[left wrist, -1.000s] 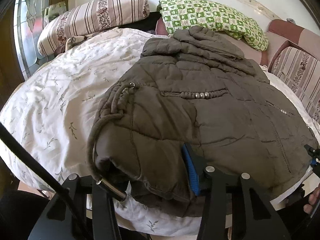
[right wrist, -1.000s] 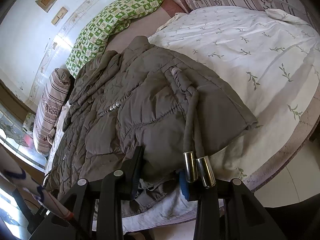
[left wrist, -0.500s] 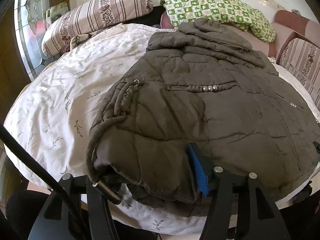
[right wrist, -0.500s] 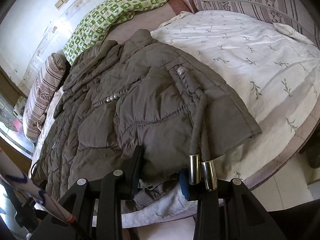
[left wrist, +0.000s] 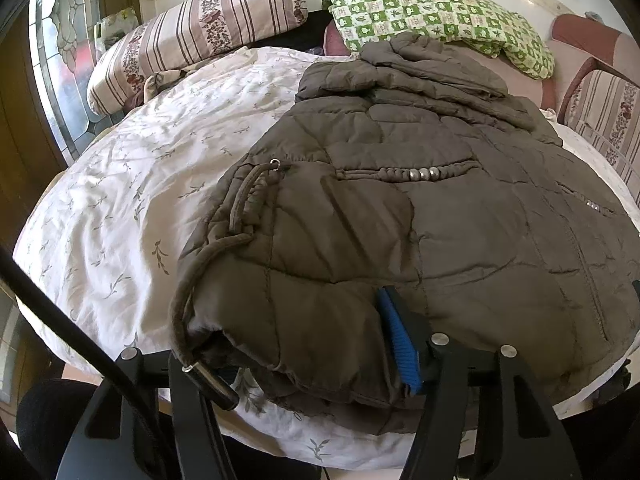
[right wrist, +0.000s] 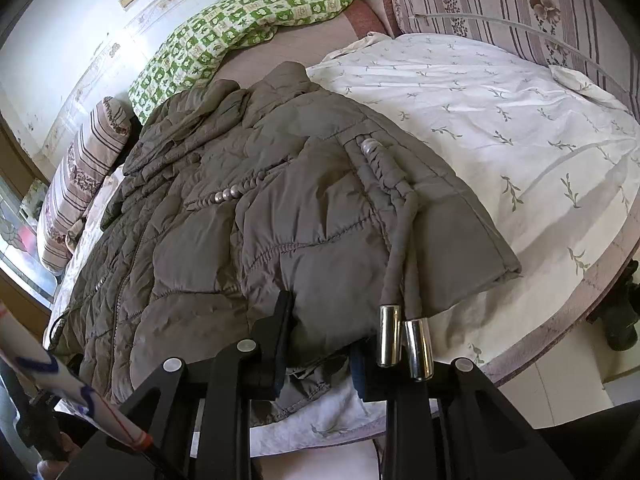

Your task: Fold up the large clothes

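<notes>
The bed [left wrist: 104,184] is carrying the whole job: a brown quilted jacket [left wrist: 400,216] is lying across the white leaf-print sheet [right wrist: 500,120], collar end up by the green pillow [left wrist: 436,12], hem end hanging at the near edge where both grippers are working. Compared with a second ago the jacket is sitting slightly lower and fuller in both wrist views, but its lie on the bed is not changing; no fold is under way yet. The left gripper [left wrist: 304,352] is straddling the thick hem corner, and its jaws are standing wider than a second ago, so the blue pad [left wrist: 400,344] is resting against the fabric on one side while the other finger [left wrist: 188,384] is sitting clear beside the cord's metal tip; this is reading as a loosened, unclamped hold. The right gripper [right wrist: 320,344] is closing at this moment on the hem, with a bunch of fabric between the jaws, but I cannot tell that the pads are pressing yet. Two metal cord ends [right wrist: 404,340] are lying over its right finger, outside the bite. Judgement: the left side is regripping while the right is taking hold, so the lift for the first fold is probably waiting on the left closing again.
</notes>
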`<state>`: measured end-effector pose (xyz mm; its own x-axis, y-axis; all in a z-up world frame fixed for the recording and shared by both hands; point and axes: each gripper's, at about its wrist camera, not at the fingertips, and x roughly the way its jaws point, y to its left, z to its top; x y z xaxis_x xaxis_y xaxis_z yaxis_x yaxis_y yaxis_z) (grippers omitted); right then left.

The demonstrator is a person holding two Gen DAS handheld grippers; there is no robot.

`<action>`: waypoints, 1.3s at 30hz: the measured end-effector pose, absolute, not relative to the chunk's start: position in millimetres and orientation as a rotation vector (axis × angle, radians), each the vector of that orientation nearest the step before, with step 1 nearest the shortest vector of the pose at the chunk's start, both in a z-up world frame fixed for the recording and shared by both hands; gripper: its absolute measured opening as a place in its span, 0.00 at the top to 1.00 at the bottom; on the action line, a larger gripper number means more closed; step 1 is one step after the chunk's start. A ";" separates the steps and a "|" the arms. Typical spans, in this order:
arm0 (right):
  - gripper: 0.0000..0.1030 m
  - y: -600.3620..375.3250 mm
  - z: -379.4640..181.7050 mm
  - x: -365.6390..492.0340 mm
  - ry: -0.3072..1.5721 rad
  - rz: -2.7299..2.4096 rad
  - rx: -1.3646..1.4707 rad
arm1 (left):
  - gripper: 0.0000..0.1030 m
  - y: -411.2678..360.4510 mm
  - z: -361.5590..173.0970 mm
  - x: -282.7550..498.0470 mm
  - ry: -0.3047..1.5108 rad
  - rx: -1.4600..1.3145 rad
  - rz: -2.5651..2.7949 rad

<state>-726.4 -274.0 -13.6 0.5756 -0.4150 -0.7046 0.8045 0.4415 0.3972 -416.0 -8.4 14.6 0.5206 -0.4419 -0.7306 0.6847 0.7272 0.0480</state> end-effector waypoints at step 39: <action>0.86 -253.3 12.4 -727.7 0.489 -0.819 0.655 | 0.69 -13.1 22.6 -432.6 0.699 0.412 -0.692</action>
<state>-727.7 -253.3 12.4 0.5934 -0.5054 -0.6264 0.7913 0.5087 0.3392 -432.6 -13.1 22.6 0.5604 -0.4371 -0.7035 0.6989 0.7054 0.1184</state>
